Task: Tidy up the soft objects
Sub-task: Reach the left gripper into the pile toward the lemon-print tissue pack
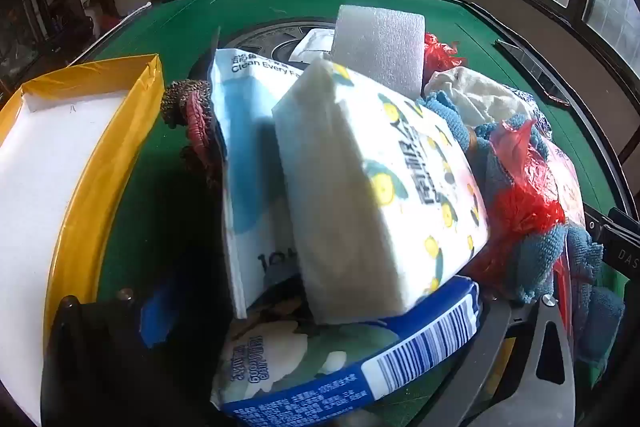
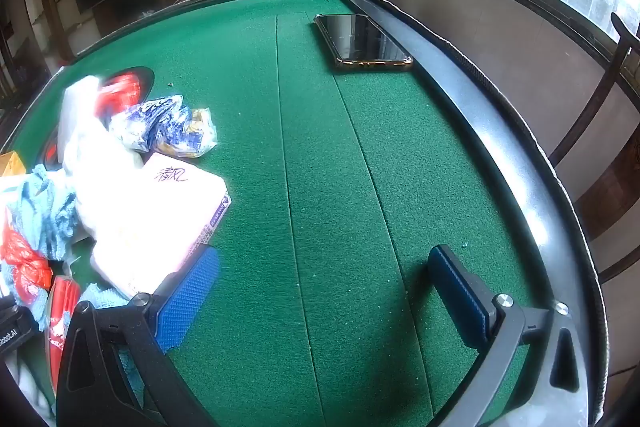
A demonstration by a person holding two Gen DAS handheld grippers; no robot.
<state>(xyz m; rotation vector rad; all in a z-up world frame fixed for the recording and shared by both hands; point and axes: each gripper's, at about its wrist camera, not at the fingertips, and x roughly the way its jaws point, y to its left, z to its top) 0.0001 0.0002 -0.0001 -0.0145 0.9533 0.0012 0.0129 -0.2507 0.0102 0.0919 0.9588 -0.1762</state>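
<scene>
In the left wrist view a heap of soft things fills the green table (image 1: 172, 27): a lemon-print tissue pack (image 1: 372, 187) leaning on a blue-and-white pack (image 1: 248, 147), a grey foam block (image 1: 380, 47), a blue towel (image 1: 532, 239), a red plastic bag (image 1: 524, 195) and a cream cloth (image 1: 480, 95). My left gripper (image 1: 352, 307) stands wide open with a blue-edged, barcoded tissue pack (image 1: 348, 359) lying between its fingers. My right gripper (image 2: 324, 291) is open over bare felt, its left pad (image 2: 188, 303) beside a pink tissue pack (image 2: 160, 219).
A shallow white box with yellow edges (image 1: 100, 163) stands left of the heap. A dark scrubber (image 1: 192, 115) lies beside it. A phone (image 2: 364, 41) rests near the table's raised black rim (image 2: 500, 155). A crumpled blue-and-white bag (image 2: 168, 127) lies behind the pink pack.
</scene>
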